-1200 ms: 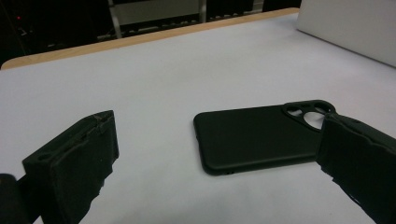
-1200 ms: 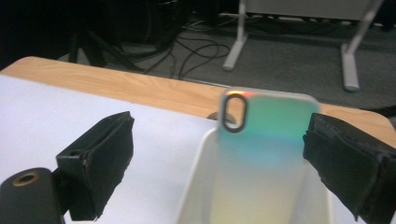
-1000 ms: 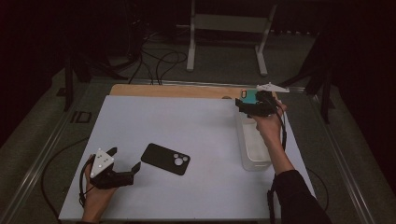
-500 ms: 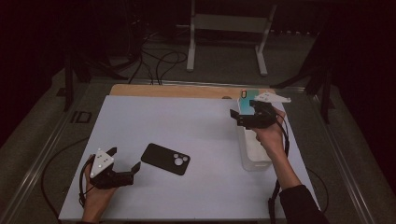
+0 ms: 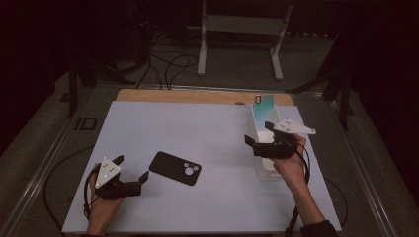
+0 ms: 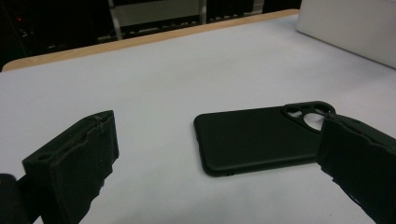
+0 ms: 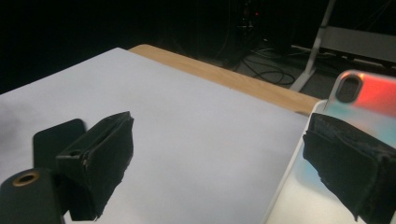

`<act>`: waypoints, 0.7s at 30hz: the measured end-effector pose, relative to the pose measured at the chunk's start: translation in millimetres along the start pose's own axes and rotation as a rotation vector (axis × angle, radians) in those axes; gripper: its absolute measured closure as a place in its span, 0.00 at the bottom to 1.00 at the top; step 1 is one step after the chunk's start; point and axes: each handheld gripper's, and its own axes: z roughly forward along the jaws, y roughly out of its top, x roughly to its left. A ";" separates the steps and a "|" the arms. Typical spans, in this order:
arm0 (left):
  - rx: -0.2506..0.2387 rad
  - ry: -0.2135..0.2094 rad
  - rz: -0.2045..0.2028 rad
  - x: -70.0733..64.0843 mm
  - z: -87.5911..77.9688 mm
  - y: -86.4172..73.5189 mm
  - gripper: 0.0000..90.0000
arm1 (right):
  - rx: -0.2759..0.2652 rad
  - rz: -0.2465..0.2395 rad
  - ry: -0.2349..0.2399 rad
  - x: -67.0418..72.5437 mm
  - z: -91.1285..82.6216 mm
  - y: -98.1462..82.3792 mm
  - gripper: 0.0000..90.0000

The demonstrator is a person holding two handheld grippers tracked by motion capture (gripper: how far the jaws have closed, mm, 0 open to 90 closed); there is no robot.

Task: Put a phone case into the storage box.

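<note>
While lying flat on white table sheet (image 5: pixel 197 128), matte black rectangular phone case (image 5: pixel 175 168) long axis diagonal, camera cutout end toward clear plastic tray (image 5: pixel 262 170). Left gripper (image 5: pixel 131 174) jaws apart, just beside case. Right gripper (image 5: pixel 257 136) jaws apart over tray.

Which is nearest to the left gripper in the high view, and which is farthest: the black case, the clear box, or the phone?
From the left gripper:
1. Black case, just to its right on the mat.
2. Clear box, across the mat at the right side.
3. Phone, at the box's far end.
</note>
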 end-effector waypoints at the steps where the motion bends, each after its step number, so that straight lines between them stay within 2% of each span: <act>1: 0.000 0.000 0.000 0.0 0.0 0.0 0.00 | -0.005 0.006 0.002 1.6 -2.3 -3.5 0.09; 6: -0.005 0.000 -0.001 0.0 -0.7 0.5 0.00 | -0.037 0.015 -0.001 8.1 -12.8 -16.9 0.09; 9: -0.011 0.000 -0.007 0.1 -1.1 0.7 0.00 | -0.051 0.036 0.003 10.1 -16.8 -24.0 0.09; 13: -0.015 0.001 -0.003 -0.1 -1.7 1.4 0.00 | -0.077 0.054 -0.012 14.9 -25.4 -41.5 0.09; 16: -0.015 0.001 -0.002 -0.1 -1.6 1.9 0.00 | -0.081 0.042 -0.030 16.3 -28.5 -50.5 0.09; 21: -0.017 0.002 -0.002 0.1 -2.2 2.1 0.00 | -0.082 0.047 -0.030 18.6 -34.1 -60.0 0.09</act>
